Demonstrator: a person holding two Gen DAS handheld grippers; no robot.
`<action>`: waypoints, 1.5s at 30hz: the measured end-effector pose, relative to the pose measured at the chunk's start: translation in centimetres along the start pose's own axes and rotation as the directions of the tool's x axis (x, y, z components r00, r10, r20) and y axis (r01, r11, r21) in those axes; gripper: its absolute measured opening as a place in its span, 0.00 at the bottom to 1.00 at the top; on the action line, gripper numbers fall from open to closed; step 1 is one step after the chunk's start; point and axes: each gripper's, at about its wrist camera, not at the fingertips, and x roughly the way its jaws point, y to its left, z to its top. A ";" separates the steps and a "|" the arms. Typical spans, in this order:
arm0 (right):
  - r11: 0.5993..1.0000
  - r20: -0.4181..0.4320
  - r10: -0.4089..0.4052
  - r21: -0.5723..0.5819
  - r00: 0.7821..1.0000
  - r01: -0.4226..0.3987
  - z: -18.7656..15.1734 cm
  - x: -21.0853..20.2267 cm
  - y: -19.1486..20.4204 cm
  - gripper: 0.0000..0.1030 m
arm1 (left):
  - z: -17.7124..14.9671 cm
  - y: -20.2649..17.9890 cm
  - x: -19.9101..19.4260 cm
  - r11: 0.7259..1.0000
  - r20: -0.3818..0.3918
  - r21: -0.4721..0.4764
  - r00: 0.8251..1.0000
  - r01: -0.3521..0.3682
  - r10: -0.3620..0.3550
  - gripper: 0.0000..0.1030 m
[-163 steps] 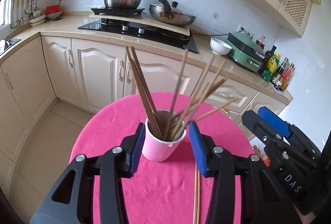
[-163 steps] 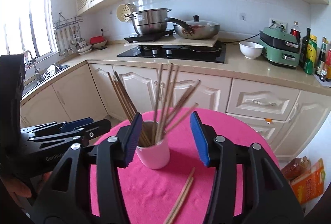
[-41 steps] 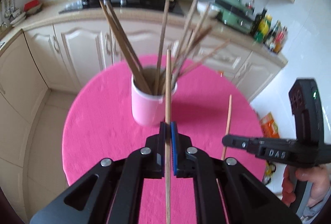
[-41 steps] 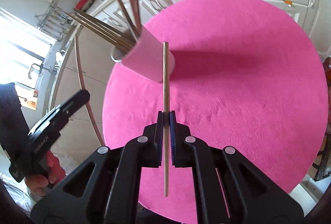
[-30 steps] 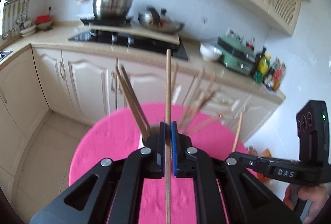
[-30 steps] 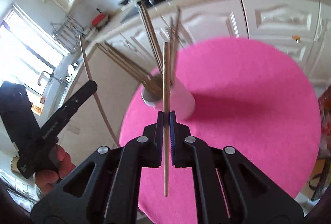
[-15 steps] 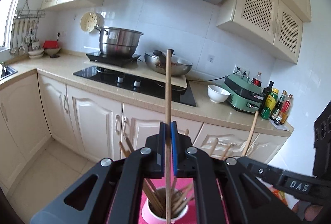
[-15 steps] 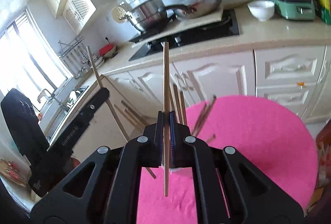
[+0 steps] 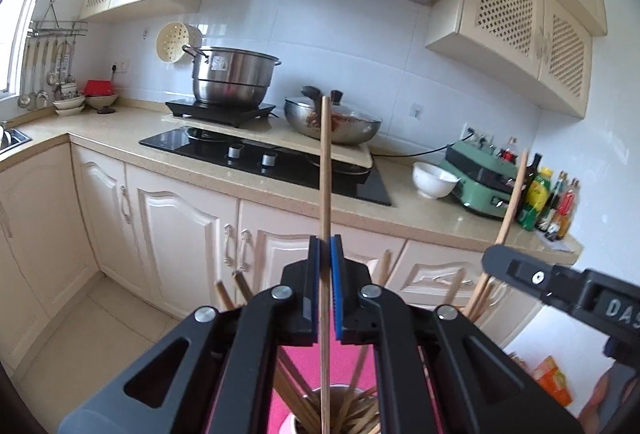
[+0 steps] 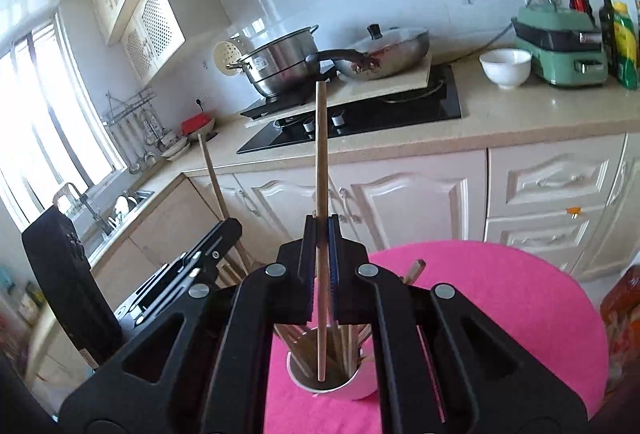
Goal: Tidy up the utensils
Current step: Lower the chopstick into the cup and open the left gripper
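My left gripper (image 9: 325, 254) is shut on a wooden chopstick (image 9: 325, 173), held upright with its lower end over the mouth of the pink cup (image 9: 316, 414). My right gripper (image 10: 321, 234) is shut on another wooden chopstick (image 10: 321, 153), also upright, its lower tip at the mouth of the cup (image 10: 336, 384). The cup holds several chopsticks and stands on the round pink table (image 10: 500, 298). Each gripper shows in the other's view, the right one (image 9: 560, 286) and the left one (image 10: 180, 274).
Behind the table runs a kitchen counter (image 9: 120, 125) with a stove, steel pot (image 9: 230, 77), wok (image 9: 332, 121), white bowl (image 10: 505, 67), green appliance (image 10: 560, 45) and bottles. Cream cabinets (image 10: 420, 193) stand below. A sink (image 10: 104, 209) lies at the left.
Both grippers have tilted up to vertical and moved over the cup, each still holding its chopstick. The lower ends now hang at the cup's mouth.
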 end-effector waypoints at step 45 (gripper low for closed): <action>0.991 -0.126 -0.062 -0.124 0.990 0.046 -8.1 0.6 2.8 0.06 | -5.2 3.1 -7.0 0.990 -0.220 0.044 0.965 -0.135 0.141 0.38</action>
